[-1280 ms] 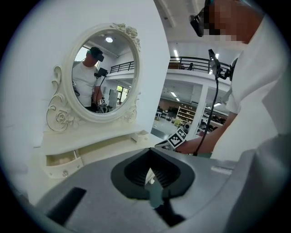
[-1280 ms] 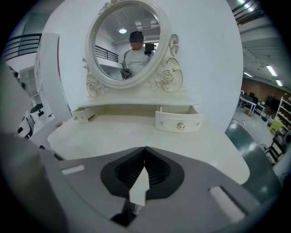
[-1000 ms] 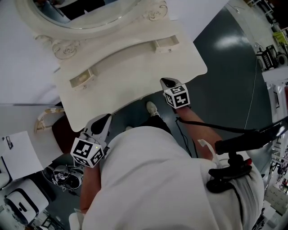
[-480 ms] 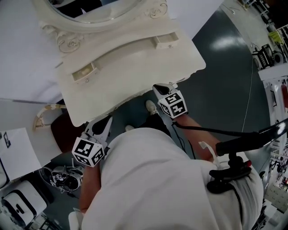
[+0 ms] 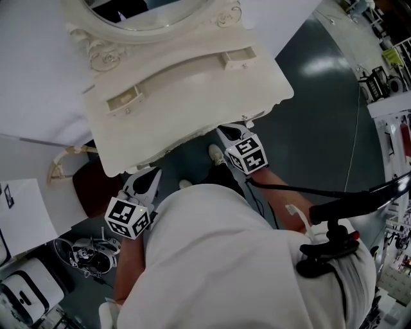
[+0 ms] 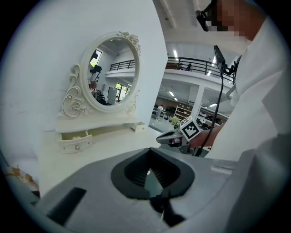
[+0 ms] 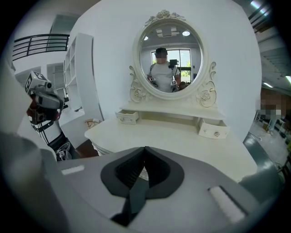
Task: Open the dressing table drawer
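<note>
Two closed, empty claws: grey left gripper (image 5: 153, 174) and grey right gripper (image 5: 227, 131), near the front edge of cream carved dressing table (image 5: 192, 103); small knobbed cream drawer (image 5: 122, 101) ajar on top.

— Looking steeply down on a cream-white painted dressing table with a curved edge (image 5: 192, 106), oval carved-frame mirror (image 5: 151, 14) behind.
— Drawers?
— Small cream left drawer (image 5: 122, 101) pulled out, inside showing.
— Grippers?
— Grey left gripper (image 5: 154, 172) by the front-left edge, grey right gripper (image 5: 225, 130) at the front-right. Contact unclear. Dark grey floor (image 5: 314, 128) beneath.
</note>
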A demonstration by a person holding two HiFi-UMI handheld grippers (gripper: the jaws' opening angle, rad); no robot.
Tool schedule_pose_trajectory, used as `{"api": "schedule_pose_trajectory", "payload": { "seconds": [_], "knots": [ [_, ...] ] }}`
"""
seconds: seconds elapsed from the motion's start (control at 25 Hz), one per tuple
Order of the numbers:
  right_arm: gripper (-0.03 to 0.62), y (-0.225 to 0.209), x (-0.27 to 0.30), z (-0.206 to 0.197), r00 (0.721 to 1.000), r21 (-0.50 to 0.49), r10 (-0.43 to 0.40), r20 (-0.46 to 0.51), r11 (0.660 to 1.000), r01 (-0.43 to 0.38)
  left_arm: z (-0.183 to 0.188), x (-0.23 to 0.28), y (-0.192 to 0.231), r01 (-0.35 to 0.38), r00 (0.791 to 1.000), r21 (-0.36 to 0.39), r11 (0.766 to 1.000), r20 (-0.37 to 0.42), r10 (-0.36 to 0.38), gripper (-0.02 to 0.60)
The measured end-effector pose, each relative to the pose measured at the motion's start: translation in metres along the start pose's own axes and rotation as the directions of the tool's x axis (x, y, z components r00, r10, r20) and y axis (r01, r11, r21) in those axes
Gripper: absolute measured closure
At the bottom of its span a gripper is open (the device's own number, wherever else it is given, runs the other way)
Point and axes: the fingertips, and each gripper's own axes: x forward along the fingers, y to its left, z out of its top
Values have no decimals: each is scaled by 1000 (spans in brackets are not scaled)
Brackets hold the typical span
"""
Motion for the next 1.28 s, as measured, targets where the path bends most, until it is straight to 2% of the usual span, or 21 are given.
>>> {"api": "schedule_pose_trajectory", "payload": {
  "seconds": [0.76, 1.28],
  "knots": [
    [594, 10, -4, 1, 1000, -11, 21, 13, 1000, -21, -9, 0, -4, 1, 1000, -10, 1000, -8, -1, 580],
    [594, -3, 3, 5, 999, -15, 37, 7, 999, -37, -1, 17, 1, -3, 1000, -12, 1000, -24, 3, 580]
  ]
}}
